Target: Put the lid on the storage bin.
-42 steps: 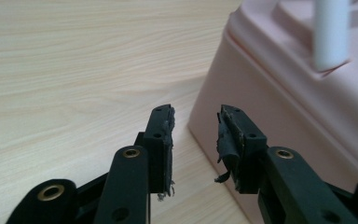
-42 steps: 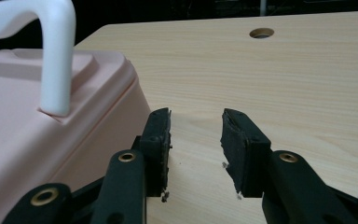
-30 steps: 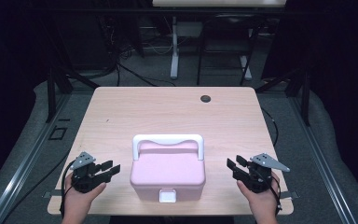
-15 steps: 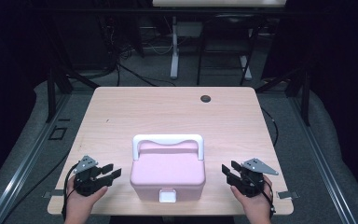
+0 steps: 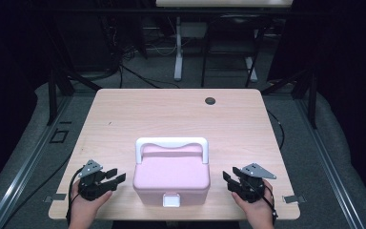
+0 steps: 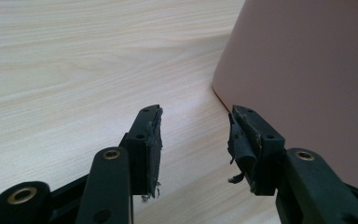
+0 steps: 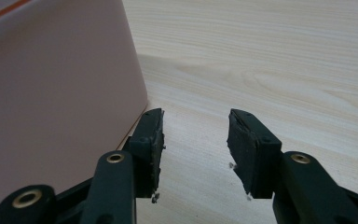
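Left gripper (image 5: 113,177) sits low at the table's near left corner, aimed at the left wall of the pink box (image 5: 171,180). Its jaws have just been opening and stand apart with nothing between them; in the left gripper view only bare wood lies in the gap, and the box wall (image 6: 307,84) stands just beside the right-hand pad (image 6: 239,140), apart from it. Pads look frayed at the edges.

The box stands near the front edge of the table (image 5: 171,114), roughly centred, lid down, white handle (image 5: 171,143) folded back toward the far side, white latch (image 5: 171,200) facing the person. Placed so, both flanks are free to reach.

Right gripper (image 5: 231,182) mirrors the left one at the near right, jaws parted and empty, the box wall (image 7: 51,93) close beside its left pad (image 7: 154,140).

Likely reading: the two grippers bracket the box from either side, ready to steady or lift it, or to work the latch. Small dark grommet (image 5: 210,100) sits far back, well apart.
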A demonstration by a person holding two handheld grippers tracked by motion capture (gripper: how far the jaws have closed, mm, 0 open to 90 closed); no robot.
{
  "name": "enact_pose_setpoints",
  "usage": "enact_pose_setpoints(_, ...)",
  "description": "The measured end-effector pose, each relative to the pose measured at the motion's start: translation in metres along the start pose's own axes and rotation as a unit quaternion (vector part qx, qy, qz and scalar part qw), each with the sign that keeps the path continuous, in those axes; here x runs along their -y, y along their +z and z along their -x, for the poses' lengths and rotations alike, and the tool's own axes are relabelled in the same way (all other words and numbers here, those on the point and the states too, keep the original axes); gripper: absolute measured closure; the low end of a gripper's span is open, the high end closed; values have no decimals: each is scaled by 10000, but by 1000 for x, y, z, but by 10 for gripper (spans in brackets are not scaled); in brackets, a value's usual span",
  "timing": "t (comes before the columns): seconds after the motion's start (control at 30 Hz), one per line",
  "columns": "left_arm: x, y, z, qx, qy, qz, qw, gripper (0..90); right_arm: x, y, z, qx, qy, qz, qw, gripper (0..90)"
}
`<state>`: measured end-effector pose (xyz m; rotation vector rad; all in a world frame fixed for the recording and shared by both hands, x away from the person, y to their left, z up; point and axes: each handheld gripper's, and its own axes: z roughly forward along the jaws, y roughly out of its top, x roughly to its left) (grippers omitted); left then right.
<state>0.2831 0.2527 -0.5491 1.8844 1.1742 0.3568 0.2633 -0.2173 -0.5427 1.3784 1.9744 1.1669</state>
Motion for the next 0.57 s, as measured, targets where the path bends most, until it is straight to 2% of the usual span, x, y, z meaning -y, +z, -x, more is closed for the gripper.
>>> enact_pose_setpoints(0.2,0,4,2,15,65,-50,10000,522,2,1,0,-1,-18,-44,10000,545)
enact_pose_setpoints(0.37,-2,6,3,106,68,-112,9999,521,4,1,1,-3,37,-65,10000,545)
enact_pose_setpoints(0.4,-2,7,4,96,47,-50,9999,521,4,1,1,-3,46,-54,10000,544)
enact_pose_setpoints(0.57,-5,5,3,137,30,-41,9999,513,4,0,3,-19,26,-27,10000,541)
